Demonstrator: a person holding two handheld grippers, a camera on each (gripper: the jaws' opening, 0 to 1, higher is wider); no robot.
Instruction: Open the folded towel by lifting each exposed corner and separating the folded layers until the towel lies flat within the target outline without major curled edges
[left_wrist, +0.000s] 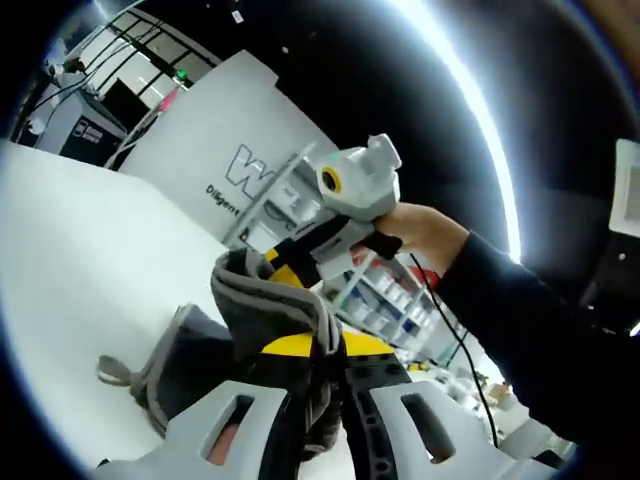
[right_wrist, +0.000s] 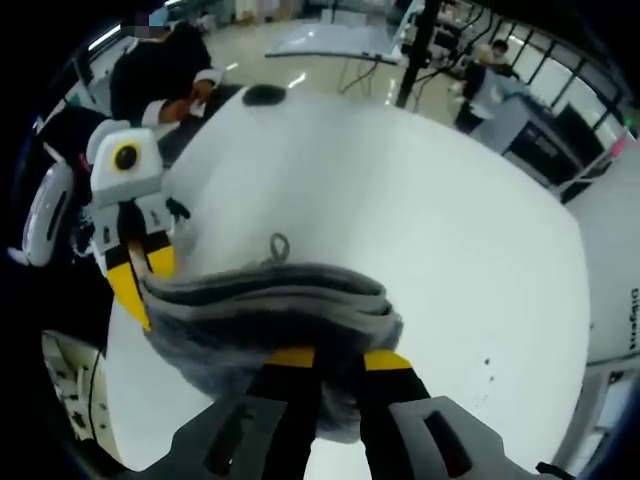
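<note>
A grey folded towel (left_wrist: 270, 300) is held up off the white table (left_wrist: 90, 260), its hanging loop (left_wrist: 115, 370) trailing at the left. My left gripper (left_wrist: 330, 345) is shut on the towel's lower folds. The right gripper (left_wrist: 285, 262), held by a hand in a dark sleeve, pinches the upper fold with its yellow-tipped jaws. In the right gripper view the towel (right_wrist: 270, 300) stretches sideways in thick layers. My right gripper (right_wrist: 338, 358) is shut on its near edge, and the left gripper (right_wrist: 140, 275) grips its left end. The loop (right_wrist: 278, 245) pokes up behind the towel.
The table (right_wrist: 400, 200) spreads wide and bare beyond the towel. A dark round object (right_wrist: 265, 95) lies at its far edge near a person in black (right_wrist: 160, 70). A white lettered board (left_wrist: 220, 140) and shelves of bins (left_wrist: 385, 300) stand past the table.
</note>
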